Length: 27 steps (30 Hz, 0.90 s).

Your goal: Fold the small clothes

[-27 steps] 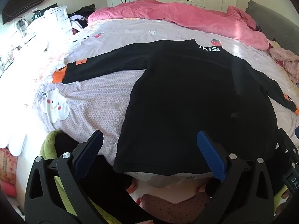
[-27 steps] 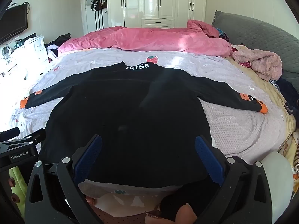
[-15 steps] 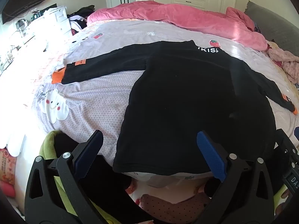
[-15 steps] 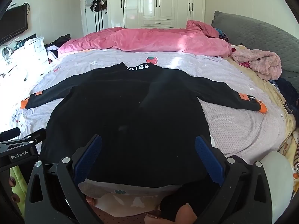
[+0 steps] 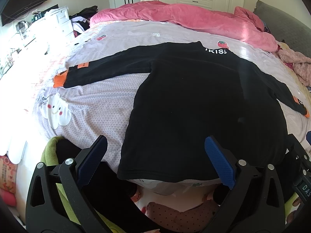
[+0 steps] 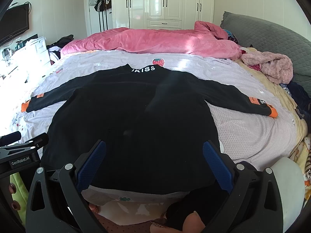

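A small black long-sleeved top (image 5: pixel 194 101) lies flat on the bed, collar with white "KISS" lettering away from me, both sleeves spread out with orange cuffs (image 5: pixel 59 80). It also shows in the right wrist view (image 6: pixel 136 116), its right cuff (image 6: pixel 273 112) at the bed's right side. My left gripper (image 5: pixel 155 159) is open and empty, hovering above the hem near its left corner. My right gripper (image 6: pixel 154 161) is open and empty, hovering above the middle of the hem. The left gripper's body (image 6: pixel 21 155) shows at the left of the right wrist view.
The bed has a lilac sheet (image 5: pixel 97 112) with cartoon prints. A pink duvet (image 6: pixel 151 40) lies bunched along the far side. A pink fluffy garment (image 6: pixel 272 68) and a grey headboard (image 6: pixel 272 38) are at the right. Clothes lie below the bed's near edge (image 5: pixel 175 217).
Both grippers stay open above the hem. The left wrist view has shifted slightly, with the top a little lower and further left in the frame. The top has not moved.
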Each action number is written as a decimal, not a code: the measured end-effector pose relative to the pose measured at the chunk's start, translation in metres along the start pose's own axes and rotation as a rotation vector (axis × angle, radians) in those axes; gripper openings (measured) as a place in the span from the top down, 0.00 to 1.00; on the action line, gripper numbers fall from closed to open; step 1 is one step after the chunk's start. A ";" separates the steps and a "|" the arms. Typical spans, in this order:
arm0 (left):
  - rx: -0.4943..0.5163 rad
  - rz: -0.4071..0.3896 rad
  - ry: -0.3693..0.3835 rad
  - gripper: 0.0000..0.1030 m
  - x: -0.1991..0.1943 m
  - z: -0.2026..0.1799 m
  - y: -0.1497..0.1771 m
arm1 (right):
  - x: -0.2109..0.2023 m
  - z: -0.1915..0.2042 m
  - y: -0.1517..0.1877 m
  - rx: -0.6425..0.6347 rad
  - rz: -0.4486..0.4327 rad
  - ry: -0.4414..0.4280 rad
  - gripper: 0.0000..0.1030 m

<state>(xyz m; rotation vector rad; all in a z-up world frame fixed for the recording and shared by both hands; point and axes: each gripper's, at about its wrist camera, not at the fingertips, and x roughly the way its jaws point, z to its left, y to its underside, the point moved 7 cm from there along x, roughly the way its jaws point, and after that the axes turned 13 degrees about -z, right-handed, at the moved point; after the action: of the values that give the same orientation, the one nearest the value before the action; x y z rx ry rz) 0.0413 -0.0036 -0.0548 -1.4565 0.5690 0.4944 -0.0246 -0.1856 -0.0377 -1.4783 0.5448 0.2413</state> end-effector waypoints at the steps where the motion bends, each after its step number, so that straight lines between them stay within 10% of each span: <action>1: -0.001 0.000 0.001 0.09 0.000 0.000 0.000 | 0.000 0.000 0.000 0.000 0.000 0.001 0.04; 27: 0.011 0.001 0.004 0.09 0.006 -0.001 -0.004 | 0.007 -0.003 0.000 -0.005 0.013 0.015 0.04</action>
<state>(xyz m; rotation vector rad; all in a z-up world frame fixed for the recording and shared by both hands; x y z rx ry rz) 0.0480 -0.0052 -0.0558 -1.4470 0.5749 0.4882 -0.0191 -0.1896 -0.0407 -1.4834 0.5664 0.2415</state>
